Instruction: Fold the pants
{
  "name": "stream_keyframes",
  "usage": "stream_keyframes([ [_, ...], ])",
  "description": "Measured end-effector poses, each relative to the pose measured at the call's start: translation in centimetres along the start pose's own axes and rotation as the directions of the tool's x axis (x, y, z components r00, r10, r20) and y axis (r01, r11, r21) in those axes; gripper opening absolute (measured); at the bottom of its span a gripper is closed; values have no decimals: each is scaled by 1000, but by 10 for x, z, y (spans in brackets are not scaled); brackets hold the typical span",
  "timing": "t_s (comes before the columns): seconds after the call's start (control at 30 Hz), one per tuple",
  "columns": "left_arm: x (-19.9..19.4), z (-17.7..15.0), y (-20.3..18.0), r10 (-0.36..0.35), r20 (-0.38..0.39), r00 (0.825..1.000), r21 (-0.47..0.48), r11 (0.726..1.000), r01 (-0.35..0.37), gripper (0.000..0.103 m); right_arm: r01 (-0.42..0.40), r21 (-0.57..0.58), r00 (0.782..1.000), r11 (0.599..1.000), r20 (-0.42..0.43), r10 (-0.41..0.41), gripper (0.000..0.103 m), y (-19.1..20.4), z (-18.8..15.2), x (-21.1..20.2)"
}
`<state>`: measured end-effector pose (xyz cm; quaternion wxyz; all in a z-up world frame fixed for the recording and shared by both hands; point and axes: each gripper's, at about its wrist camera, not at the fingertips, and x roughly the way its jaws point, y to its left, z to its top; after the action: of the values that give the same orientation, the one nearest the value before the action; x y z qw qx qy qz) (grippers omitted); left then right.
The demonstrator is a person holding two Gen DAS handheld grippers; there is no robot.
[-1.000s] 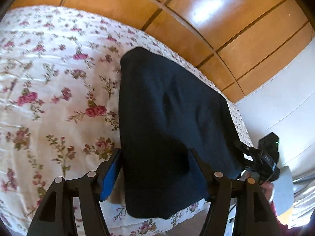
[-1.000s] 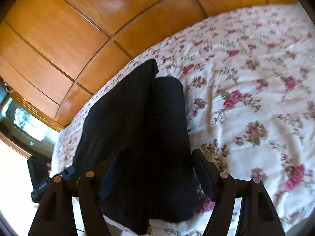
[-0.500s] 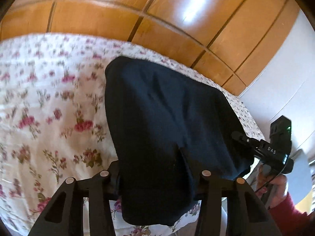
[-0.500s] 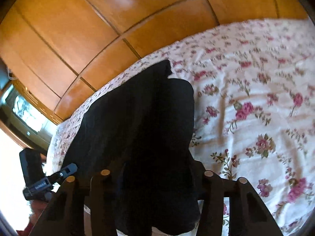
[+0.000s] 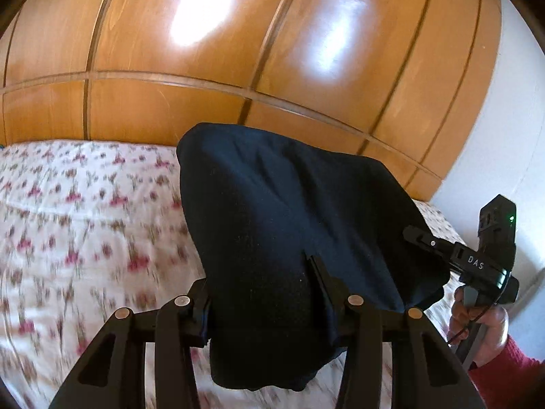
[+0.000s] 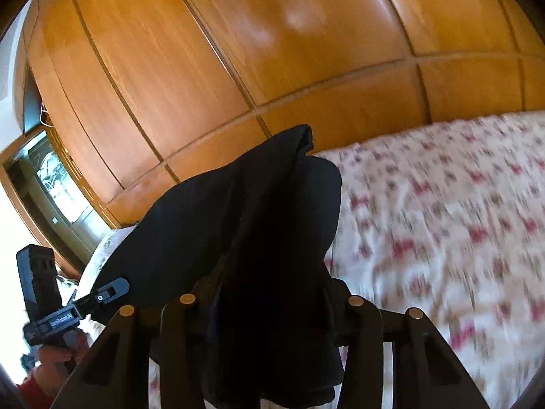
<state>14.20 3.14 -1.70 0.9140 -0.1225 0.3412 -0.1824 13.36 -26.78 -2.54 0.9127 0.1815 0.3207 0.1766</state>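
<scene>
The black pants (image 5: 286,225) are folded and lifted at their near edge above the floral bed sheet (image 5: 85,225). My left gripper (image 5: 269,306) is shut on the near left corner of the pants, cloth draped over its fingers. My right gripper (image 6: 272,310) is shut on the near right corner of the pants (image 6: 245,211). Each gripper shows in the other's view: the right one at the pants' right edge (image 5: 477,259), the left one at the left edge (image 6: 64,310). The far end of the pants rests toward the bed's far edge.
A glossy wooden wardrobe (image 5: 238,51) stands just behind the bed. A white wall (image 5: 511,136) is on the right. A doorway or window (image 6: 51,184) shows at the left of the right wrist view. The sheet (image 6: 442,221) spreads wide beside the pants.
Both grippers closed on the near edge of the pants and lifted it. The views tilted up, showing more wardrobe, and the pants now hang raised from the fingers.
</scene>
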Motion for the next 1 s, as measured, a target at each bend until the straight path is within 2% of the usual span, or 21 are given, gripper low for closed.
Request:
stream_keyframes([
  [0.23,56,38,24,50,12,999,14,999,-51,48,7,-19,1000,1000,25,-7,45,-10,39,58],
  [0.4,93,43,31,72,-12,997,12,997,-71,48,33,9,999,999,34,-34,46,-32,51,95],
  [0.53,128,32,43,106,-72,992,7,994,-106,49,70,46,998,997,-10,-70,46,-54,49,125],
  [0.63,132,14,48,104,-19,994,40,994,-103,55,83,70,997,994,-11,-82,48,-70,37,135],
  [0.7,131,7,55,91,-6,996,20,996,-91,58,72,73,997,995,5,-73,50,-74,31,135],
  [0.77,132,6,60,103,-7,995,-9,995,-103,69,80,67,997,995,6,-81,52,-72,31,136],
  [1.0,130,3,56,140,13,990,8,990,-140,70,140,29,990,990,17,-141,57,-67,27,138],
])
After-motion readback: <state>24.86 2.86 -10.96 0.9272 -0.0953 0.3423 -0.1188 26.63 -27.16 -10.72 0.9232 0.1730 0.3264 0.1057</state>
